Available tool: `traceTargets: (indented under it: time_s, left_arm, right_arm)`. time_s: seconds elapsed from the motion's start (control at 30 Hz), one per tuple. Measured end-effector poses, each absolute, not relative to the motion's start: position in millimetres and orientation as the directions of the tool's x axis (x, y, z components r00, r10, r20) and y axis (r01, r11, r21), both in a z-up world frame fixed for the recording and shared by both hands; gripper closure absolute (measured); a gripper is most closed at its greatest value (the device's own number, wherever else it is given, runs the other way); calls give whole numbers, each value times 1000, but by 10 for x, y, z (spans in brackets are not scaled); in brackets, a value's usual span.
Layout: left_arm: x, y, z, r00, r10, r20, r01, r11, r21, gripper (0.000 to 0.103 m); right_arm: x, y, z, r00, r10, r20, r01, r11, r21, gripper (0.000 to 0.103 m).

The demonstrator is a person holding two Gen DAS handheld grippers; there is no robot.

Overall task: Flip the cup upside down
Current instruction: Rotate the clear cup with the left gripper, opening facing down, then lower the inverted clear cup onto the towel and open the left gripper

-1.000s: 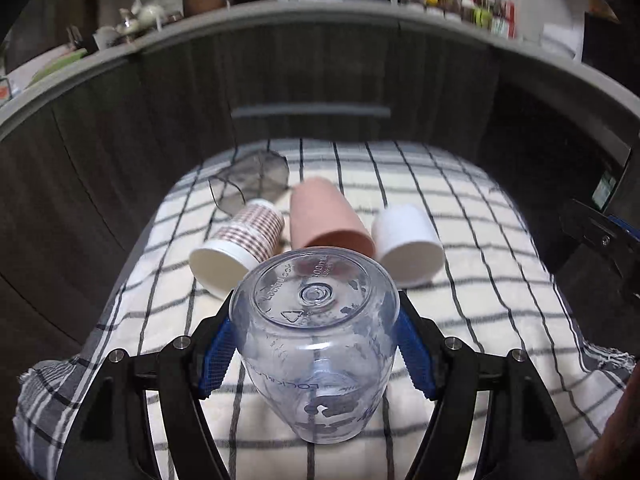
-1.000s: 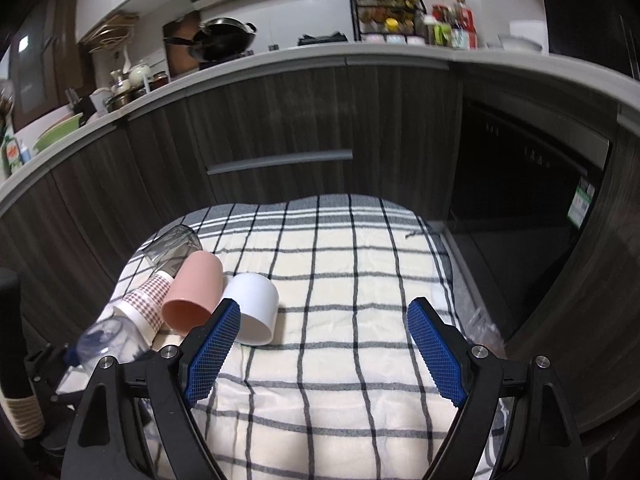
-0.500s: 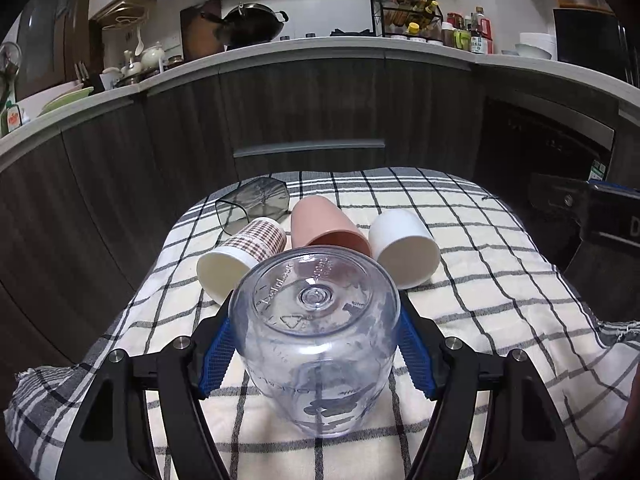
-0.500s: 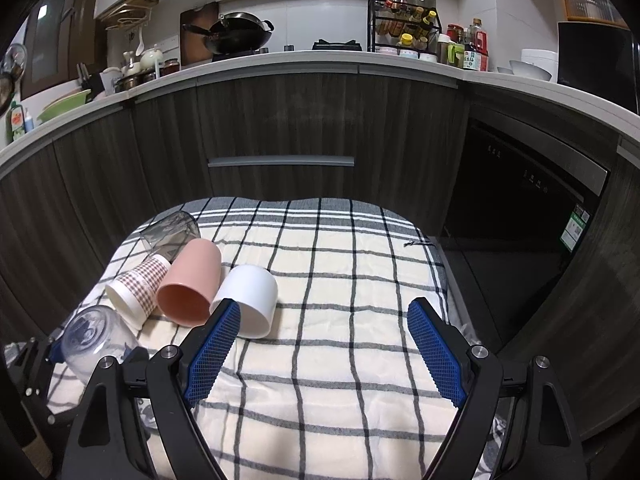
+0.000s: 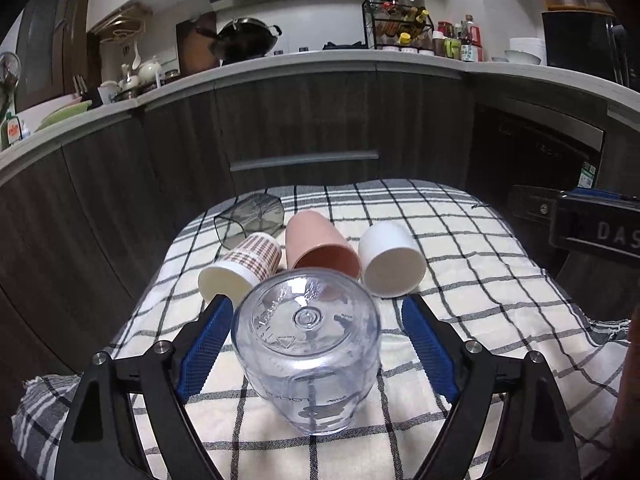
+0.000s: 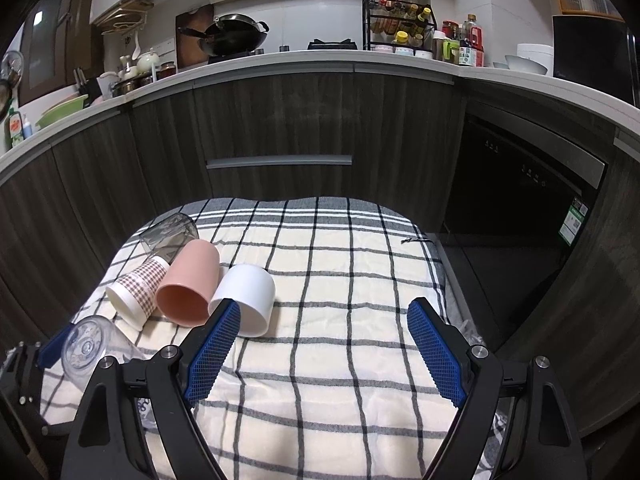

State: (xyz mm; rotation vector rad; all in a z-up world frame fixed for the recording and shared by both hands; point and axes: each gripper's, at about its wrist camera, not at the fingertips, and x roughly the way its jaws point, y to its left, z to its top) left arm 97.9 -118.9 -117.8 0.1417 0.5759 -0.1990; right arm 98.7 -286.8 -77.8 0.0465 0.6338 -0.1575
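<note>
A clear plastic cup (image 5: pixel 306 352) stands upside down on the checked cloth (image 5: pixel 460 280), base up, between the open fingers of my left gripper (image 5: pixel 316 344); neither blue pad touches it. It also shows in the right wrist view (image 6: pixel 90 350) at the lower left. Behind it lie a plaid paper cup (image 5: pixel 240 266), a pink cup (image 5: pixel 320 246), a white cup (image 5: pixel 390 258) and a dark clear glass (image 5: pixel 250 220), all on their sides. My right gripper (image 6: pixel 324 346) is open and empty above the cloth's middle.
Dark wood cabinets (image 6: pixel 280 128) with a drawer handle curve behind the cloth. A dishwasher front (image 6: pixel 520 184) is at the right. The right gripper's body (image 5: pixel 592 228) juts in at the right edge of the left wrist view.
My left gripper has opened and let go of the clear cup, which now stands on the cloth. Both cameras have tilted up a little.
</note>
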Motion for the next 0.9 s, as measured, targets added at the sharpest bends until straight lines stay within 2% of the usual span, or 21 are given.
traceTargets:
  time_s: [0.43,0.9]
  left_arm:
    - [869,-1039,-882,825,-136,-548,187,982,37,16]
    - [590,-511,-660,842,-72,-535,93,996,12,11]
  right_arm:
    - [863,-2864,-652,812,-118,-572,176,983,46,18]
    - [557,-2280,-440,836,-120,-535,125,992,-26,18]
